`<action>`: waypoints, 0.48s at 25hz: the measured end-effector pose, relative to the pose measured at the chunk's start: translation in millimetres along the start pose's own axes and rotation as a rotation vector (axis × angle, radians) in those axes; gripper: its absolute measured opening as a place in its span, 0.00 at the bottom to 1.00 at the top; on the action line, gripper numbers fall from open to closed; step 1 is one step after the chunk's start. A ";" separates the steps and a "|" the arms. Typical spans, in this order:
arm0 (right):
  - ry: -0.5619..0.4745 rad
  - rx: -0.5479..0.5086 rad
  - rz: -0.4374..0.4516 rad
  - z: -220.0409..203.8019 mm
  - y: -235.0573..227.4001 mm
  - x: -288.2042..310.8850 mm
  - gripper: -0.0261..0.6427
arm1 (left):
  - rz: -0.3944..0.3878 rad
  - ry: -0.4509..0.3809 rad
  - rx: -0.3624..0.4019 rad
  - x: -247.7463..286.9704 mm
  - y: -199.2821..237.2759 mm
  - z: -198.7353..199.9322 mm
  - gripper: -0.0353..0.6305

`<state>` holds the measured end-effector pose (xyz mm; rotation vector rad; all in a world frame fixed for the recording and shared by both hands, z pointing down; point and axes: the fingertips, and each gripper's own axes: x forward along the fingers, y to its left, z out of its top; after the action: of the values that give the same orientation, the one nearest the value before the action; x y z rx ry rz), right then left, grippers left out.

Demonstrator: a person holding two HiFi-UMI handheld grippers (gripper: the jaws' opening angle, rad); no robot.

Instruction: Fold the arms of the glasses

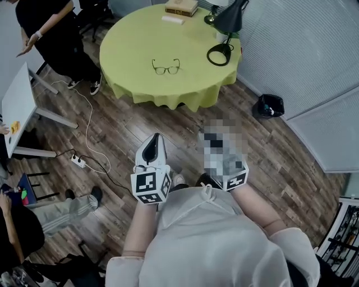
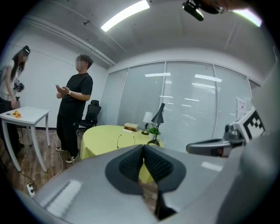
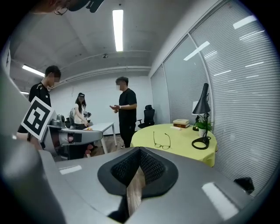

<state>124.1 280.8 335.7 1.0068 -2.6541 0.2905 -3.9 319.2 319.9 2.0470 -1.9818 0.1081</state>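
Black-rimmed glasses (image 1: 166,68) lie with their arms spread on the round yellow-green table (image 1: 134,39), toward its near side. The same glasses (image 3: 162,146) show small in the right gripper view and as thin lines (image 2: 118,141) in the left gripper view. Both grippers hang over the wood floor close to my body, well short of the table. My left gripper (image 1: 153,140) points at the table with its jaws together and nothing in them. A mosaic patch hides the right gripper's jaws in the head view, leaving only its marker cube (image 1: 236,180). In its own view the right gripper (image 3: 140,149) is shut and empty.
A black desk lamp (image 1: 224,33) and stacked books (image 1: 181,7) stand at the table's far side. A black bin (image 1: 270,105) sits by the blinds at the right. A power strip (image 1: 78,161) with cable lies on the floor at left, near a white table (image 1: 17,106). People stand at left.
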 end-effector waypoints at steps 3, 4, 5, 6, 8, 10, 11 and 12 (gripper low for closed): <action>0.016 -0.006 -0.013 5.5 -2.9 28.1 0.04 | 0.009 0.012 -0.017 13.7 24.9 0.6 0.06; 0.020 -0.008 -0.013 7.6 -5.3 37.9 0.04 | 0.014 0.016 -0.020 20.2 32.0 0.8 0.06; 0.021 -0.010 -0.013 10.1 -8.7 48.2 0.04 | 0.019 0.021 -0.023 28.0 38.7 1.1 0.06; 0.022 -0.013 -0.013 12.7 -13.1 59.2 0.04 | 0.023 0.024 -0.025 37.0 44.7 1.8 0.06; 0.020 -0.014 -0.011 17.6 -25.4 82.3 0.04 | 0.029 0.030 -0.022 57.7 54.2 3.9 0.06; 0.019 -0.009 -0.009 22.1 -41.8 106.6 0.04 | 0.036 0.034 -0.010 81.5 62.0 7.2 0.06; 0.018 -0.006 -0.008 25.0 -51.0 119.4 0.04 | 0.040 0.035 -0.003 94.9 66.1 9.8 0.06; 0.018 -0.003 -0.007 28.4 -60.5 132.5 0.04 | 0.045 0.036 0.000 109.4 70.3 12.9 0.06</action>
<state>64.5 146.8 358.5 1.0075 -2.6337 0.2924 -69.7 209.3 346.0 1.9867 -2.0066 0.1530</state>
